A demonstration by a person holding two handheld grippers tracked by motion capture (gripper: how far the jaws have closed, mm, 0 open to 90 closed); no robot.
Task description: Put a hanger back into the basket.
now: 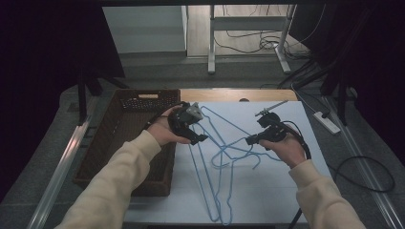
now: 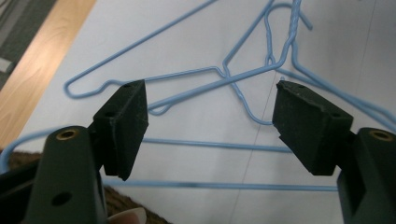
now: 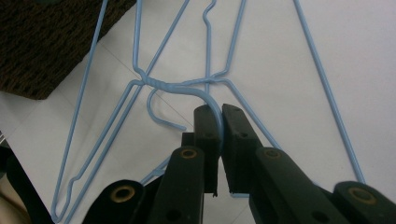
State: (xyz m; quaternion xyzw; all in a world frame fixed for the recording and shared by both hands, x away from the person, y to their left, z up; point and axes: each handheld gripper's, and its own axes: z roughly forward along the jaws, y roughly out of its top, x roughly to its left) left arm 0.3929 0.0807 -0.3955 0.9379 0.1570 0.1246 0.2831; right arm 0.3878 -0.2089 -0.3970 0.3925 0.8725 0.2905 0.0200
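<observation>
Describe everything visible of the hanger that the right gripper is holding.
The hanger is thin, light blue wire with a twisted neck and a curved hook. The right gripper is shut on the hook. It lies flat on the white table top, tangled with other blue wire hangers whose wires cross it near the neck, so its full outline is hard to separate. A brown woven basket stands nearby.

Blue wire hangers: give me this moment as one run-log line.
right tongs: shut on hanger hook | left tongs: open over blue wire hangers, nothing gripped | basket: left of the sheet
</observation>
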